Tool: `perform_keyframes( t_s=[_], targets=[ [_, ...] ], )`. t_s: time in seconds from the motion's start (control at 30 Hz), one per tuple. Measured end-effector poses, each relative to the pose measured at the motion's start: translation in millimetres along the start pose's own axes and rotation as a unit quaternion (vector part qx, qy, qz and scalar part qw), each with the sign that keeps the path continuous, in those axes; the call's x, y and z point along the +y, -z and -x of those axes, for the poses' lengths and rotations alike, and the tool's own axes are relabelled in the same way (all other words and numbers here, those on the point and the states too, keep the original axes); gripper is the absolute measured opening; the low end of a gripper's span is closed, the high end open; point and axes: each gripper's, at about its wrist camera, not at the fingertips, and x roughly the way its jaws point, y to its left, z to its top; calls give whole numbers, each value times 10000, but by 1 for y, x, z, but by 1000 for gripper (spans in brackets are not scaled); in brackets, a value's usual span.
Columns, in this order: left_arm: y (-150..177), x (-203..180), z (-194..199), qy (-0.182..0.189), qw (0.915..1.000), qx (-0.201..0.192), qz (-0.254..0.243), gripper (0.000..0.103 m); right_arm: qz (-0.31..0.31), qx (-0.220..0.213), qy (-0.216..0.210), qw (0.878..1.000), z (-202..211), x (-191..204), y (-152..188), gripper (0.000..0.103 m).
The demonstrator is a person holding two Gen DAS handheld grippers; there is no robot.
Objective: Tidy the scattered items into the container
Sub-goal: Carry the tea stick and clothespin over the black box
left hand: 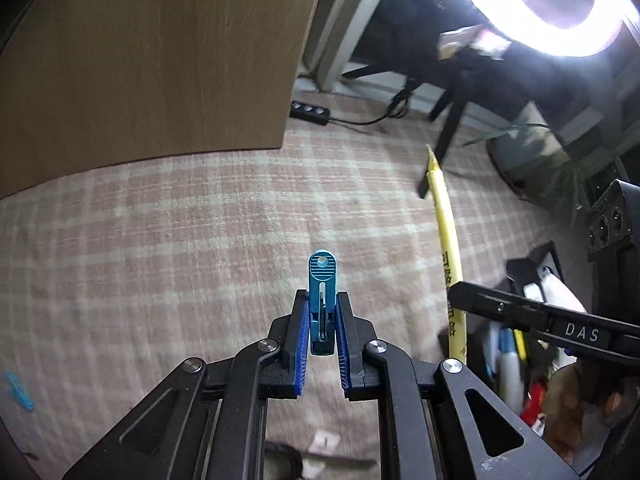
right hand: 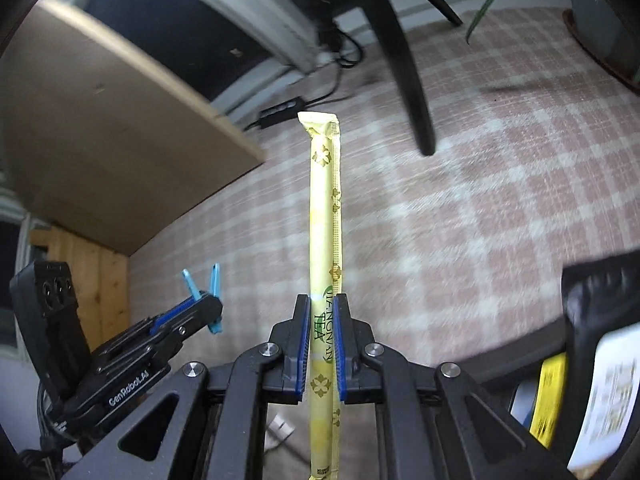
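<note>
**Op:** Two items are up off the carpet at once. My left hand-held gripper (left hand: pixel 322 320) is clenched on a blue clothespin (left hand: pixel 322 300), which sticks straight out past the pads. My right hand-held gripper (right hand: pixel 323 340) is clamped on a yellow tea stick sachet (right hand: pixel 325 216), gripped low on its length, so most of it runs far out ahead of the fingers.

**Spotter:** Where's the container from each?

**Op:** Low on the right in both views. From the left wrist I see the black container (left hand: pixel 532 268) at the near right, already holding pens and packets, beyond the right hand-held gripper's black finger. From the right wrist its dark rim (right hand: pixel 592 292) sits at the near right edge, blurred.

**Spotter:** So which hand is nearer?

**Op:** The right one, I judge; it lies between my left hand and the container. The sachet's long axis points away from me, toward the far carpet (right hand: pixel 480 200), not toward the opening. I'd say it needs swinging right and tipping down before release, or the far end could catch the rim. The clothespin is short and should drop in easily.
</note>
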Motion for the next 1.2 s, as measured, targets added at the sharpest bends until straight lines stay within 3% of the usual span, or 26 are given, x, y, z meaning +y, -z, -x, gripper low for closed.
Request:
perform_keyframes(
  t_s=[0.3, 0.53, 0.7, 0.93, 1.2],
  targets=[
    [28, -60, 27, 275, 9985, -34, -470, 13, 108, -355, -106, 9993, 71, -7, 56, 10],
    [53, -137, 28, 596, 9923, 100, -1085, 13, -148, -932, 342, 9950, 152, -62, 105, 10],
    [75, -200, 15, 811, 9847, 285, -1518, 13, -660, -1381, 718, 9856, 204, -117, 131, 10],
    [105, -275, 6, 1081, 9715, 436, -2062, 13, -1206, -1635, 1079, 9732, 232, -171, 149, 10],
    [121, -323, -4, 1177, 9623, 543, -2390, 13, -1475, -1625, 1174, 9685, 239, -203, 155, 10]
  ],
)
